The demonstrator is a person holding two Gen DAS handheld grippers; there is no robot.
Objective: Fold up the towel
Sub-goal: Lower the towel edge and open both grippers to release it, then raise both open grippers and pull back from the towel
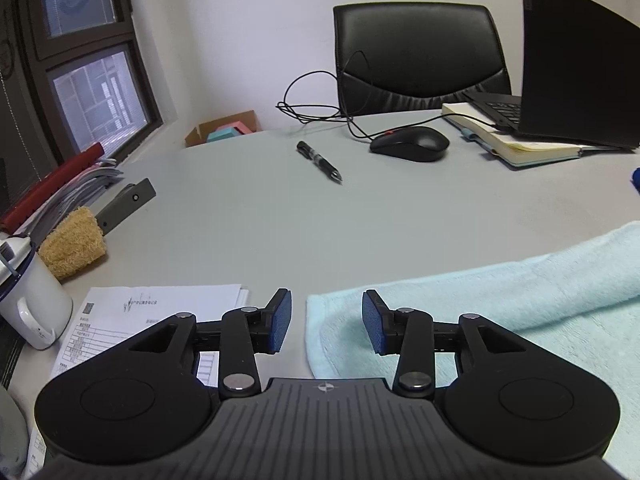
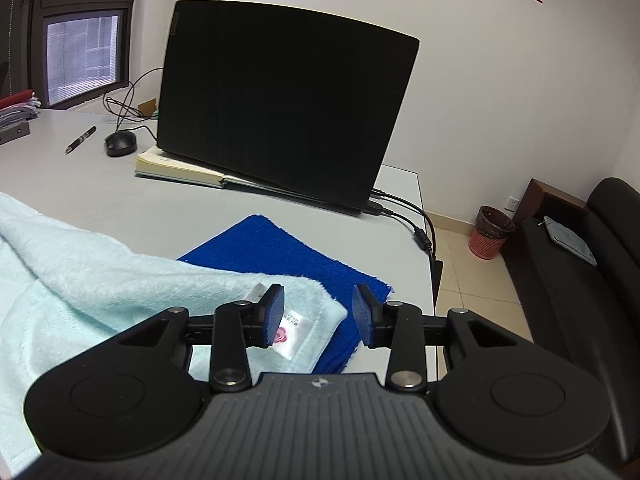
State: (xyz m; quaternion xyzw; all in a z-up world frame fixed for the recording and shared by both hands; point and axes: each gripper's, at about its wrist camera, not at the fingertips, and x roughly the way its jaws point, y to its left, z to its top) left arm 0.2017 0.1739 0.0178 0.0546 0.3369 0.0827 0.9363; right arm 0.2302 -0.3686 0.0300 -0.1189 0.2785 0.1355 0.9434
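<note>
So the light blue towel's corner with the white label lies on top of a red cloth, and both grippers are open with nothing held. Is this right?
Not quite: the cloth under that corner is dark blue, not red, as the right wrist view shows. The rest stands: the light blue towel has its label corner lying on it, and the left gripper and right gripper are open, holding nothing.

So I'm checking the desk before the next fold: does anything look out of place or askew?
The light blue towel lies rumpled, and its tagged corner overlaps the dark blue cloth instead of lying flat on the table. Otherwise only a loose pen lies on the table.
</note>
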